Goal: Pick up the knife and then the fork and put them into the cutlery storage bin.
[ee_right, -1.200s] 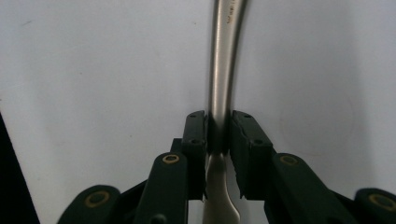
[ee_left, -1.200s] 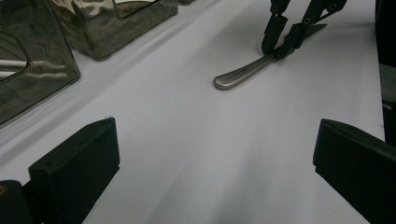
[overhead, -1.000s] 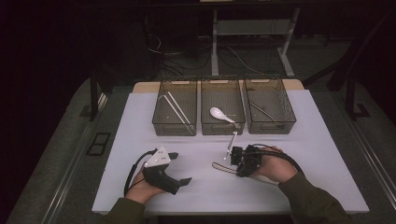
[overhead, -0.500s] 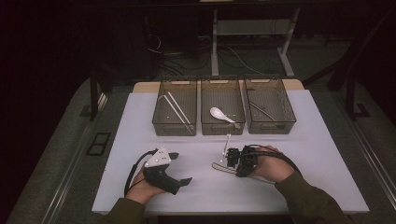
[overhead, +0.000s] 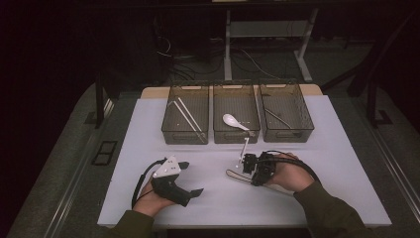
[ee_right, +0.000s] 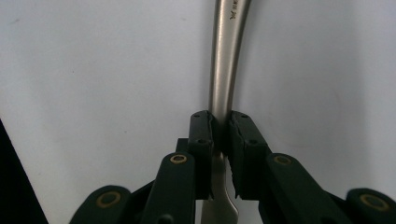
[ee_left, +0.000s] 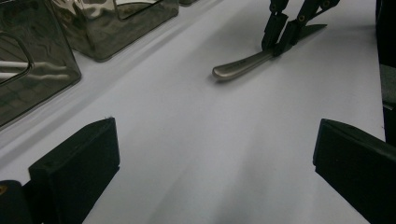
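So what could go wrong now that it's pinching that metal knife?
The right gripper pinches the butter knife on its thin neck, so it might swivel or slip out when lifted. The long handle could bump the middle bin's rim on the way over.

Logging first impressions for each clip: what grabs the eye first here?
The right gripper, near the table's middle, is clamped on a metal knife lying flat on the white mat. Behind stand three clear bins; the middle one holds a white spoon.
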`<state>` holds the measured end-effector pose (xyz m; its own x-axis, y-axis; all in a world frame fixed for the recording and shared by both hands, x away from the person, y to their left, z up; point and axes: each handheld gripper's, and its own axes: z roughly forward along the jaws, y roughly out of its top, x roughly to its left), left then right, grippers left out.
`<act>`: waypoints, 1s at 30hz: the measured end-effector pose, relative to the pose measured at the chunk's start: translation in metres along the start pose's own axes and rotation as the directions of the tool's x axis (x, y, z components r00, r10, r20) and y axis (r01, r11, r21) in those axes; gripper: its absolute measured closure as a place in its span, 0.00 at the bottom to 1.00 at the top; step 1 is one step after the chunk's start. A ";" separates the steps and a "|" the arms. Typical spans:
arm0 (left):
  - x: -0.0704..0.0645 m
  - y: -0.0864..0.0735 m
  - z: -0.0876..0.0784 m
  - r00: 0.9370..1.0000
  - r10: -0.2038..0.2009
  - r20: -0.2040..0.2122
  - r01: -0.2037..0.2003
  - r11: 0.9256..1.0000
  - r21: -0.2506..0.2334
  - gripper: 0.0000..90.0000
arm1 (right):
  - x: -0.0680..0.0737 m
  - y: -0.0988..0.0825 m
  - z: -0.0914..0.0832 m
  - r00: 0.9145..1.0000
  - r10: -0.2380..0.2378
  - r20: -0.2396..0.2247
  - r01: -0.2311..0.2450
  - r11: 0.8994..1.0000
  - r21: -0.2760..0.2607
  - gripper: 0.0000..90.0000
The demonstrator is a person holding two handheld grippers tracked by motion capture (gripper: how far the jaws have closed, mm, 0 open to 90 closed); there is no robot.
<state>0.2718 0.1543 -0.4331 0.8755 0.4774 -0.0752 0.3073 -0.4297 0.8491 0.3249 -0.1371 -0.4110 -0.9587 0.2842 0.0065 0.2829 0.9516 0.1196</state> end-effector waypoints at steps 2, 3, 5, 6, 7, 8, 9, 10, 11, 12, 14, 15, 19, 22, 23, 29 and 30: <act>0.000 0.000 0.000 1.000 0.000 0.000 0.000 1.000 0.000 0.00 | -0.003 -0.002 -0.003 1.000 0.015 0.003 -0.015 1.000 -0.013 0.88; 0.000 0.000 0.000 1.000 0.000 0.000 0.000 1.000 -0.001 0.00 | -0.004 -0.004 -0.005 1.000 0.022 0.003 -0.022 1.000 -0.018 0.89; 0.000 0.000 0.000 1.000 -0.002 0.000 0.002 1.000 -0.003 0.00 | -0.007 -0.006 -0.008 0.999 0.039 0.003 -0.039 0.999 -0.029 0.89; 0.000 0.000 0.000 1.000 -0.003 -0.001 0.003 1.000 -0.003 0.00 | -0.009 -0.008 -0.011 0.999 0.046 0.002 -0.046 0.998 -0.035 0.89; 0.000 0.000 0.000 1.000 -0.002 0.000 0.002 1.000 -0.001 0.00 | -0.011 -0.009 -0.013 0.998 0.056 0.004 -0.056 0.997 -0.044 0.89; 0.000 0.000 0.000 1.000 -0.004 -0.001 0.004 1.000 -0.004 0.00 | -0.013 -0.011 -0.016 0.998 0.067 0.003 -0.066 0.996 -0.054 0.89; 0.000 0.000 0.000 1.000 -0.005 -0.001 0.005 1.000 -0.003 0.00 | -0.015 -0.013 -0.018 0.997 0.078 0.001 -0.078 0.995 -0.065 0.89; 0.000 0.000 0.000 1.000 -0.004 -0.001 0.004 1.000 -0.003 0.00 | -0.017 -0.015 -0.021 0.996 0.089 0.000 -0.089 0.993 -0.074 0.89; 0.000 0.000 0.000 1.000 -0.002 -0.001 0.002 1.000 0.000 0.00 | -0.019 -0.017 -0.023 0.995 0.100 -0.002 -0.100 0.991 -0.087 0.89; 0.001 0.000 0.000 1.000 -0.002 -0.001 0.002 1.000 0.001 0.00 | -0.021 -0.019 -0.025 0.994 0.112 -0.002 -0.112 0.989 -0.099 0.89; 0.001 0.000 0.000 1.000 -0.005 -0.002 0.005 1.000 -0.003 0.00 | -0.025 -0.024 -0.030 0.991 0.135 -0.002 -0.134 0.982 -0.132 0.89; 0.001 0.000 0.000 1.000 -0.005 -0.002 0.005 1.000 -0.004 0.00 | -0.028 -0.026 -0.033 0.989 0.150 -0.014 -0.150 0.978 -0.146 0.89; 0.000 0.000 0.000 1.000 -0.001 -0.001 0.001 1.000 -0.004 0.00 | -0.036 -0.038 -0.043 0.982 0.188 -0.014 -0.187 0.958 -0.215 0.89; 0.000 0.000 0.000 1.000 -0.001 -0.001 0.001 1.000 -0.003 0.00 | -0.043 -0.047 -0.049 0.972 0.234 -0.028 -0.233 0.936 -0.265 0.89; 0.000 0.000 0.000 1.000 0.000 -0.001 0.000 1.000 -0.002 0.00 | -0.045 -0.051 -0.051 0.968 0.249 -0.035 -0.249 0.927 -0.279 0.89; 0.000 0.000 0.000 1.000 0.001 -0.001 -0.001 1.000 -0.001 0.00 | -0.060 -0.074 -0.065 0.939 0.336 -0.073 -0.338 0.859 -0.385 0.89; 0.000 0.000 0.000 1.000 0.002 -0.001 -0.002 1.000 0.000 0.00 | -0.062 -0.078 -0.067 0.934 0.351 -0.073 -0.349 0.845 -0.405 0.89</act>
<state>0.2720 0.1546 -0.4331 0.8756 0.4776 -0.0729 0.3056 -0.4307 0.8492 0.3605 -0.2367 -0.3542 -0.7979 0.5908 0.1200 0.5625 0.6581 0.5005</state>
